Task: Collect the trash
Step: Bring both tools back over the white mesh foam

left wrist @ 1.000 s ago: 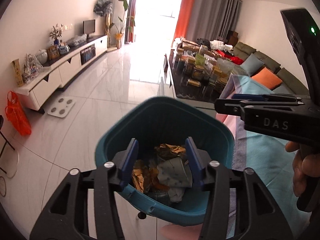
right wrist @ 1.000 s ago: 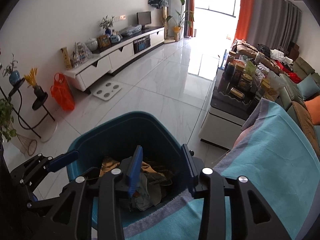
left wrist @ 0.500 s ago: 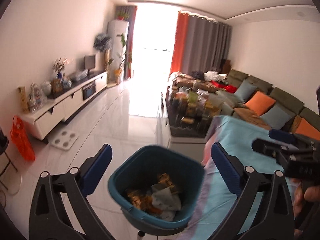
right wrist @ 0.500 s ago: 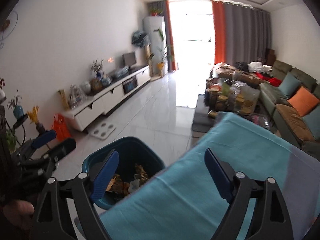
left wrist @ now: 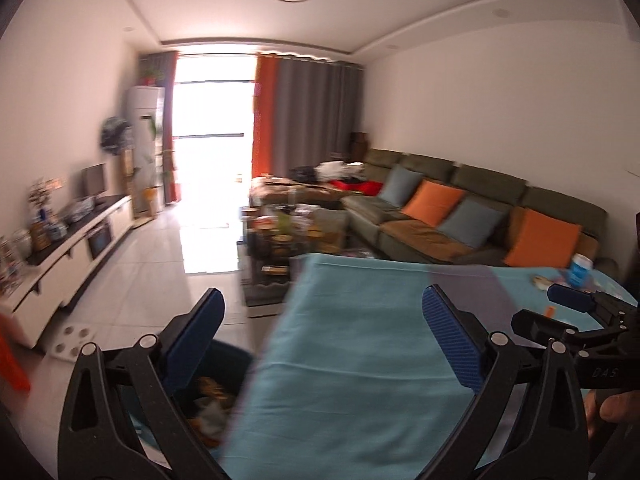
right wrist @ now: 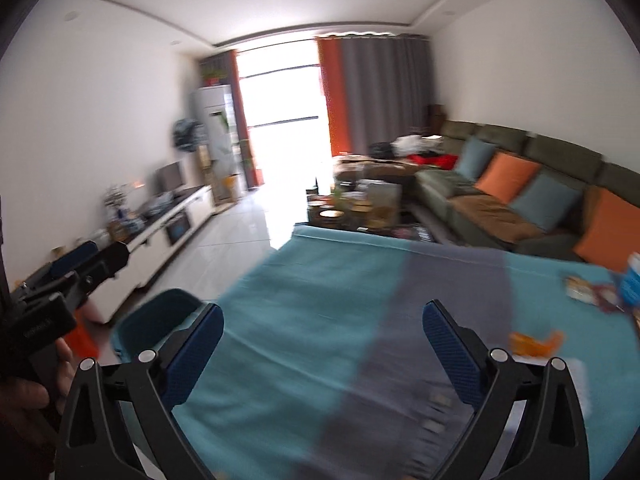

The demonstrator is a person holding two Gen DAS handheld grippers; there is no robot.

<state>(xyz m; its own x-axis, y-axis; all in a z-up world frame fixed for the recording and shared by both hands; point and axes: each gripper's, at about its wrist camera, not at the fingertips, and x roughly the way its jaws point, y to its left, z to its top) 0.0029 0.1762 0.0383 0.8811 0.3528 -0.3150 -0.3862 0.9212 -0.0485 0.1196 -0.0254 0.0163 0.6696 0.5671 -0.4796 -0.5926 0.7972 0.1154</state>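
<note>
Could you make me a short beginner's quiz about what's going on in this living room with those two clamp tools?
1. True or false: the left gripper is clamped on a piece of trash.
2. Which colour is the trash bin beside the table? A) red B) teal C) white
3. Fill in: leftover scraps such as the orange wrapper lie on the ____ side of the tablecloth, seen from the right wrist view.

Key
1. False. Its fingers stand wide apart with nothing between them; the right gripper is empty and open too, its jaws having just been opening.
2. B
3. right
</note>
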